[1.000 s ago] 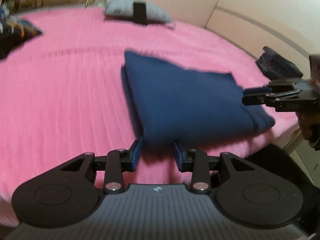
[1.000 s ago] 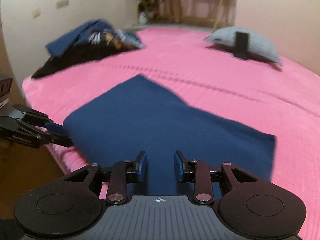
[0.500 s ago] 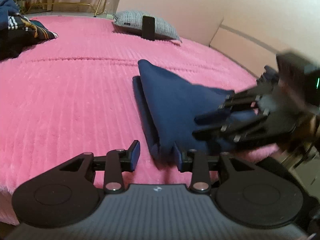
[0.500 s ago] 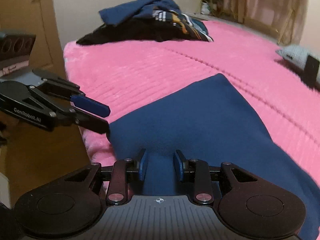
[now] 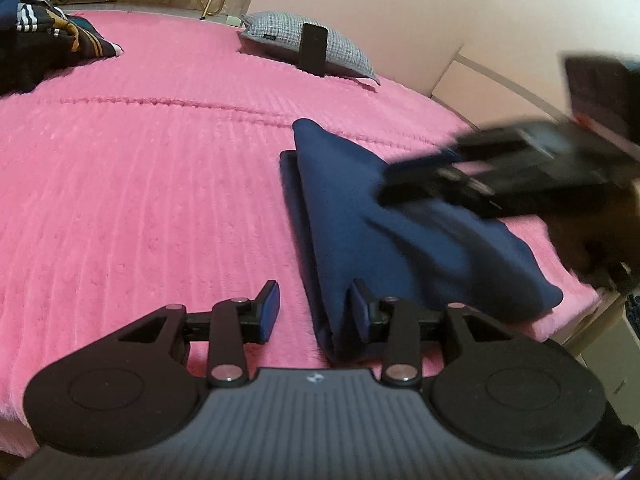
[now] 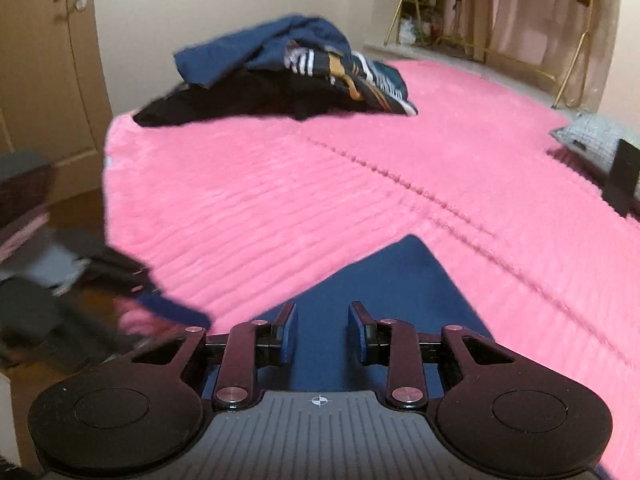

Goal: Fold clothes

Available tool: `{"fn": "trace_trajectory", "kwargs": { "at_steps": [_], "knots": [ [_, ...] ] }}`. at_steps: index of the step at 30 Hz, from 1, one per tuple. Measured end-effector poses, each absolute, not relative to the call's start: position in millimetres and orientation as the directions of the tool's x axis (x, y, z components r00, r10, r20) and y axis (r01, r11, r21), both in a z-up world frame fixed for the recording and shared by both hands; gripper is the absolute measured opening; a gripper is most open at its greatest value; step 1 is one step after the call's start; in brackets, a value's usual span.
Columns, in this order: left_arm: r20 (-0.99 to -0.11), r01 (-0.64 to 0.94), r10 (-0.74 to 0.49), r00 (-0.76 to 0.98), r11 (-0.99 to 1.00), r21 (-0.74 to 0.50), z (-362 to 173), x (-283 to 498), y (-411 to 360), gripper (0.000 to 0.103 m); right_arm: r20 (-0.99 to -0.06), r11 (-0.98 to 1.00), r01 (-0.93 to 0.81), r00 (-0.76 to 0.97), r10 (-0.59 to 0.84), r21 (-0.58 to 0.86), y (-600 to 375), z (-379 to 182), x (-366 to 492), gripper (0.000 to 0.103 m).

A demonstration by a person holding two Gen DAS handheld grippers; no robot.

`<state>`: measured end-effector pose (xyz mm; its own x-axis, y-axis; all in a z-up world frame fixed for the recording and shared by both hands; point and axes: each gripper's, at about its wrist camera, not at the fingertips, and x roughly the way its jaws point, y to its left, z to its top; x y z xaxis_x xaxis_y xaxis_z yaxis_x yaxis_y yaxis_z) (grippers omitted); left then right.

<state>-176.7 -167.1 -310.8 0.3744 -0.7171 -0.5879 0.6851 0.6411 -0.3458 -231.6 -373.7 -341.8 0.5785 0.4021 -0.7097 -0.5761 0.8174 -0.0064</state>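
Observation:
A folded navy garment (image 5: 360,216) lies on the pink bed cover (image 5: 140,184), a thinner layer showing along its left edge. My left gripper (image 5: 314,312) is open at its near corner; the folded edge rests against the right finger (image 5: 362,314) and the left finger (image 5: 267,312) is over bare cover. The right gripper (image 5: 420,184), motion-blurred, hovers over the garment's right half. In the right wrist view, the right gripper (image 6: 322,332) is open just above the navy garment (image 6: 400,280). The left gripper (image 6: 120,276) is a blur at the left.
A heap of unfolded clothes (image 6: 288,80) lies at the bed's far corner. A grey pillow (image 5: 312,44) with a black slab leaning on it sits near the headboard wall. A wooden door (image 6: 48,80) and floor lie beyond the bed edge (image 6: 110,184).
The right gripper has swung in from the bed's right edge over the garment. The garment now looks narrower and doubled. The left gripper has shifted so that the garment's corner sits by its right finger.

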Motion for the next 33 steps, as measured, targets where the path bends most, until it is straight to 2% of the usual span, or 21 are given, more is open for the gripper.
{"fn": "trace_trajectory", "kwargs": {
  "at_steps": [4,6,8,11,15,24,29,33],
  "knots": [
    [-0.6,0.683,-0.709,0.372,0.646,-0.34,-311.7,-175.1,-167.3,0.035,-0.744,0.826,-0.564,0.546,0.384,0.013,-375.4,-361.3,-196.7,0.034],
    [-0.606,0.68,-0.703,0.373,0.651,-0.338,-310.9,-174.4,-168.9,0.036,-0.761,0.83,-0.557,0.529,0.375,0.022,-376.3,-371.1,-179.3,0.047],
    [-0.612,0.687,-0.699,0.371,0.65,-0.326,-309.4,-174.0,-170.5,0.037,-0.761,0.832,-0.555,0.528,0.378,0.028,-378.5,-372.9,-173.3,0.048],
    [-0.62,0.698,-0.692,0.37,0.647,-0.306,-307.6,-174.9,-171.6,0.038,-0.703,0.885,-0.464,0.617,0.355,0.04,-399.2,-360.0,-181.9,0.047],
    [-0.627,0.697,-0.683,0.375,0.653,-0.295,-306.7,-174.3,-176.0,0.038,-0.73,0.934,-0.348,0.616,0.296,0.085,-434.8,-381.0,-182.9,0.047],
    [-0.614,0.743,-0.675,0.408,0.637,-0.207,-276.0,-163.6,-201.9,0.034,-0.707,0.967,-0.193,0.661,0.252,0.163,-496.8,-357.7,-242.0,0.048],
    [-0.587,0.765,-0.711,0.387,0.603,-0.226,-264.2,-125.3,-228.6,0.034,-0.696,0.968,-0.183,0.673,0.251,0.172,-514.1,-346.7,-271.0,0.049],
    [-0.616,0.778,-0.686,0.388,0.602,-0.181,-268.4,-89.0,-259.0,0.034,-0.672,0.96,-0.234,0.687,0.277,0.156,-510.1,-341.5,-269.6,0.049]
  ]
}}
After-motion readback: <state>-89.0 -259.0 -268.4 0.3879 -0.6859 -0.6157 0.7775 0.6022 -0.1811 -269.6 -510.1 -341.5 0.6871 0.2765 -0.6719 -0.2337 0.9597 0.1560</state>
